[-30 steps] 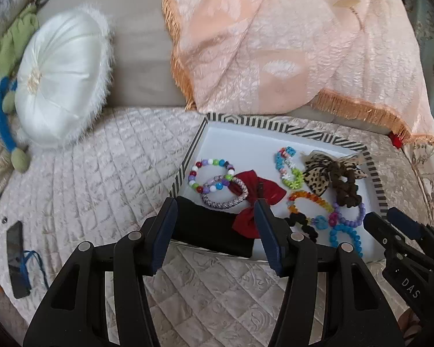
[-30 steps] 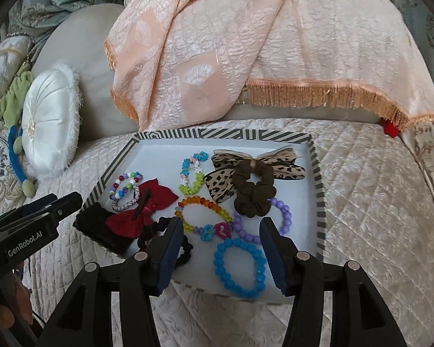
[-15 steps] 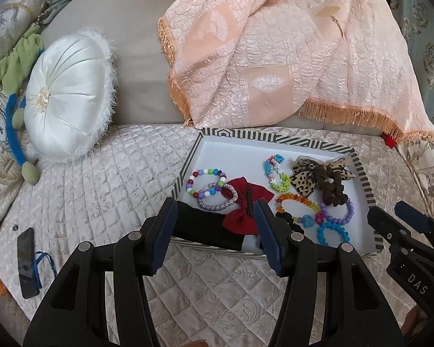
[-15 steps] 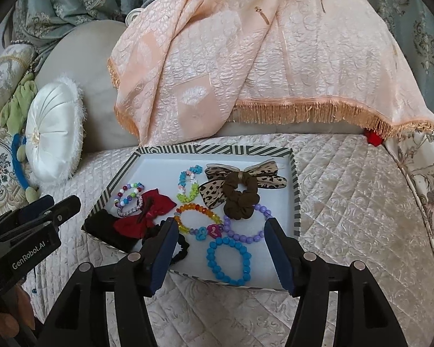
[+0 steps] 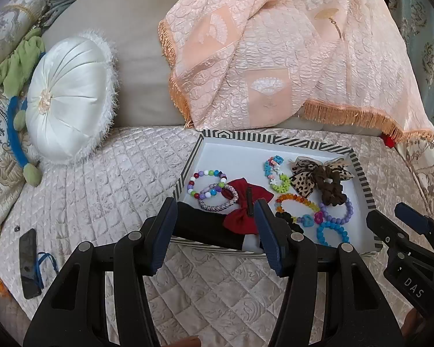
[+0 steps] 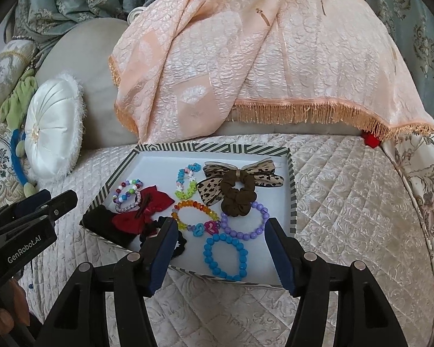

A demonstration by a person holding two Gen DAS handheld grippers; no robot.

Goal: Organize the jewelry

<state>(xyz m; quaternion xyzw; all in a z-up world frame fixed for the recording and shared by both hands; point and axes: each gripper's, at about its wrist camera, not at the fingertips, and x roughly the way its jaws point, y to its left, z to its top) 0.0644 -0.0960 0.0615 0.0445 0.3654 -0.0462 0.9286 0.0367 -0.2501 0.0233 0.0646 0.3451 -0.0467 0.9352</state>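
The near edge of the striped tray [image 6: 291, 190] is cut off behind both sets of blue pads, and in the left wrist view the black cloth [image 5: 208, 225] at the tray's lower-left corner is half hidden by the left gripper [image 5: 215, 232]. The black scrunchie [image 6: 179, 243] peeks out only partly beside the right gripper [image 6: 221, 253].

Jewelry sits inside the tray, centre frame: a glossy blue bead bracelet [image 6: 225, 256], purple beads [image 6: 244, 221], a translucent orange-yellow strand [image 6: 193, 212], a velvety red bow [image 6: 144, 211], a leopard-print bow [image 6: 240, 177] under a crumpled brown scrunchie [image 6: 235, 196].

Around it are the quilted cream bedspread [image 5: 86, 190], a pleated satin round cushion [image 5: 68, 101] and a fringed peach throw [image 5: 275, 52].

Compared with a second ago, the tray looks smaller and farther off in both views, with more curtain showing up top. The right gripper's jaws are wider now and grip nothing; the left gripper's jaws are spread, unchanged, and empty.
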